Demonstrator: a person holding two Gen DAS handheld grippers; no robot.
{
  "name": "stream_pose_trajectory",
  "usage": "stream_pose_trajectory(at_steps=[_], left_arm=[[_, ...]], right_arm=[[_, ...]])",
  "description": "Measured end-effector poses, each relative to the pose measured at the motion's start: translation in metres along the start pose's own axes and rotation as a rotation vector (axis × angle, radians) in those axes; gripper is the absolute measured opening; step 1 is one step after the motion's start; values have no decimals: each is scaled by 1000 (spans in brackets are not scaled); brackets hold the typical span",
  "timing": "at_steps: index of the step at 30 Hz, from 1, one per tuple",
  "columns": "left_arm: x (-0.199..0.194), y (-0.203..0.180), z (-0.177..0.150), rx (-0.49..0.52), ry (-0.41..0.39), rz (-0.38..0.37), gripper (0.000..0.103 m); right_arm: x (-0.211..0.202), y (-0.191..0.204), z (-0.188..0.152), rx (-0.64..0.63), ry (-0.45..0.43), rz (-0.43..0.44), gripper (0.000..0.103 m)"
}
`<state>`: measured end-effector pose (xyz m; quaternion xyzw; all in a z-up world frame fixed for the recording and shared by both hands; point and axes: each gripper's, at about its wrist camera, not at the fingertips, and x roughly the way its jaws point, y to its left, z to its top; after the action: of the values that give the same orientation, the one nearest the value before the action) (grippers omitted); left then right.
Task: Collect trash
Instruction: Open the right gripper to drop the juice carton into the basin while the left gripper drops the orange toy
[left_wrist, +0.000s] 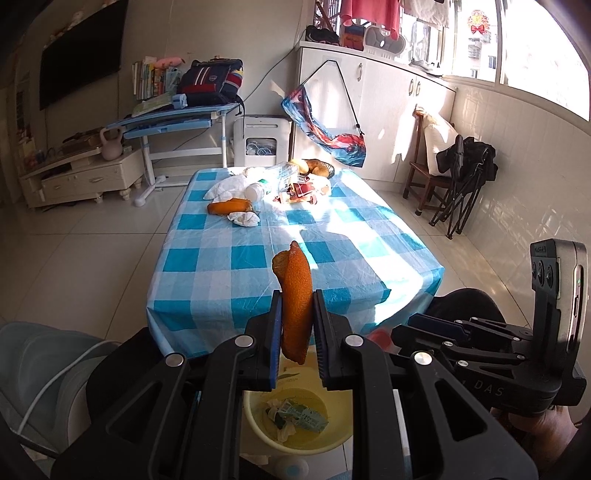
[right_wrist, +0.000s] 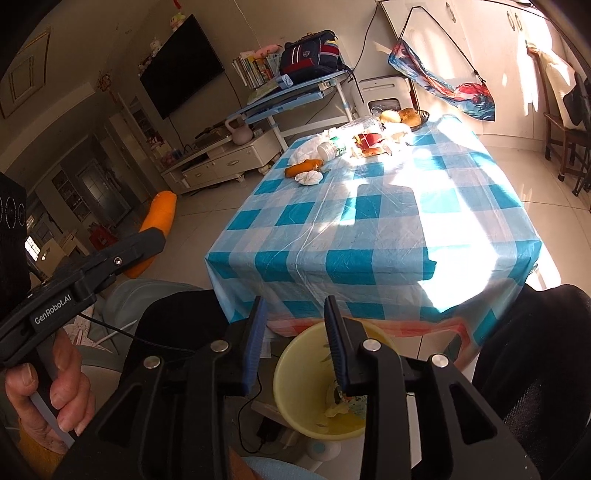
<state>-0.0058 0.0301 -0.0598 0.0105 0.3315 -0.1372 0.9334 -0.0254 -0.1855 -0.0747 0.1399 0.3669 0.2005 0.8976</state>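
From the left wrist camera, the left gripper (left_wrist: 297, 325) is clenched on an orange peel (left_wrist: 294, 295), which stands upright between the blue pads, above the near edge of the checked table (left_wrist: 258, 258) and over the yellow bin (left_wrist: 258, 424) on the floor, where scraps already lie. This looks like the drop step: the next move calls for holding the peel over the bin's mouth and letting the jaws part. More trash waits at the table's far end, including another orange peel (left_wrist: 229, 206), a crumpled tissue (left_wrist: 243, 218) and a white bottle (left_wrist: 258, 190). From the right wrist camera, the right gripper (right_wrist: 295, 332) hangs released and empty over the same bin (right_wrist: 295, 369), so its own piece is probably in. Only this view shows the hand (right_wrist: 48, 391) squeezing the left tool's handle; only the left view shows the gripped peel clearly.
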Motion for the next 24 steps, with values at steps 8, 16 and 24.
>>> stream_pose_trajectory(at_steps=[8,16,24], left_arm=[[9,-13,-6,27,33,-10,16],[37,-20,-22,52,111,-8,39],[28,-18,-16,43,79,20,52]], right_arm=[[-14,0,6,16,-53,-1,35],[-22,-5,9,36,-95,-13,36],[-23,-2,9,31,-100,-12,40]])
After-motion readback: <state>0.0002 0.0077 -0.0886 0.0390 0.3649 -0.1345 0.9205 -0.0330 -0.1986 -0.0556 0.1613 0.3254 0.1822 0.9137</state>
